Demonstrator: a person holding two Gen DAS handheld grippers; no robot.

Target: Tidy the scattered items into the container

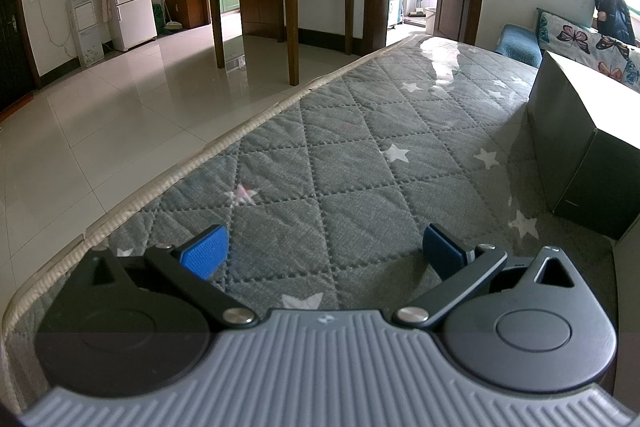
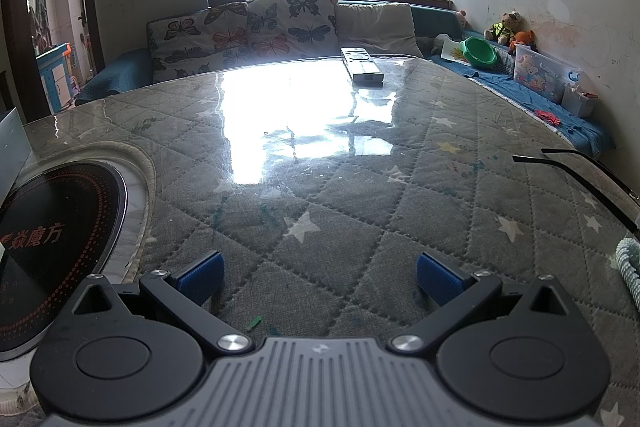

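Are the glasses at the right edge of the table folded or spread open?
Spread open: in the right wrist view both thin black arms of the glasses stick out over the table. The lenses are out of frame.

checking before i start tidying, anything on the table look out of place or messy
A few loose things: a remote lies alone at the far edge, black glasses sit open at the right edge, and a small green scrap lies near the right gripper. Nothing looks spilled or broken.

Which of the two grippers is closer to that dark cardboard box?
Left. The dark cardboard box sits just ahead-right of the left gripper; the right gripper view shows no box.
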